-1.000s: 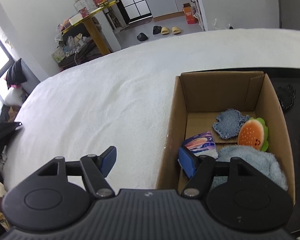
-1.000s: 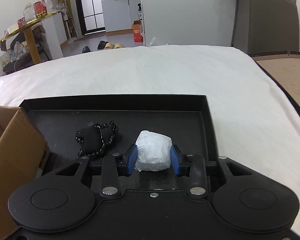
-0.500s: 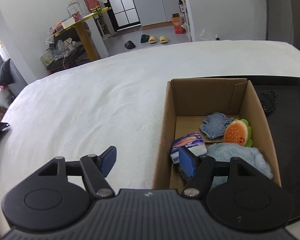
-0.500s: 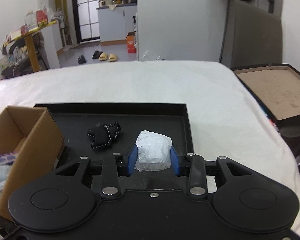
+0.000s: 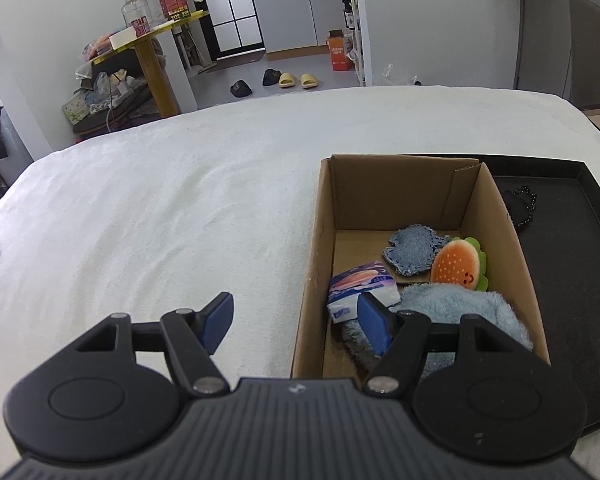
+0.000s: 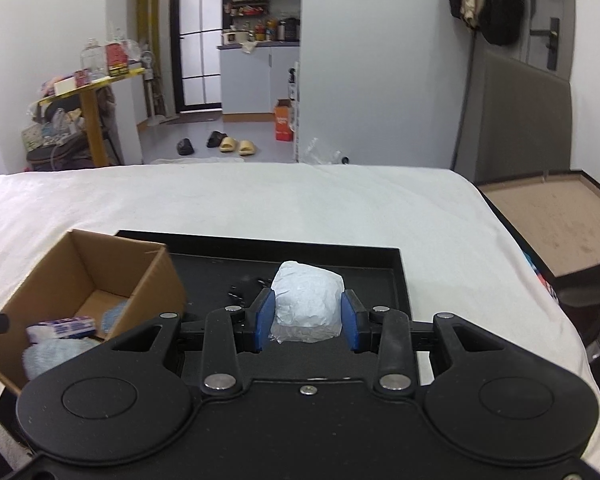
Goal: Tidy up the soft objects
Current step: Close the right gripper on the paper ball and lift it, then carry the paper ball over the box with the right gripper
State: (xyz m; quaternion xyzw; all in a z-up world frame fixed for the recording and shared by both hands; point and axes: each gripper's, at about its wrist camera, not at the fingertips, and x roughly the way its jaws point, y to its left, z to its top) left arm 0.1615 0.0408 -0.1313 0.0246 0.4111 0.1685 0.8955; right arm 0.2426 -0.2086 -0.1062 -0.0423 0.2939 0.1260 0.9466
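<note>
My right gripper (image 6: 306, 322) is shut on a white crumpled soft bundle (image 6: 306, 300) and holds it above the black tray (image 6: 396, 280). A black beaded pouch (image 5: 520, 210) lies on the tray. The cardboard box (image 5: 320, 240) holds a tissue pack (image 5: 360, 286), a denim piece (image 5: 414, 248), a burger plush (image 5: 458, 266) and a fluffy blue item (image 5: 460, 308). The box also shows in the right wrist view (image 6: 80, 276), left of the bundle. My left gripper (image 5: 296, 318) is open and empty over the box's left wall.
The box and tray sit on a white bed cover (image 5: 160, 220). A brown-lined black tray (image 6: 548, 232) lies right of the bed. A yellow side table (image 5: 156, 64) and slippers (image 5: 296, 80) stand on the floor beyond.
My right gripper has risen and pulled back with the white bundle, lifting it off the black tray. The left gripper has also risen and stays open.
</note>
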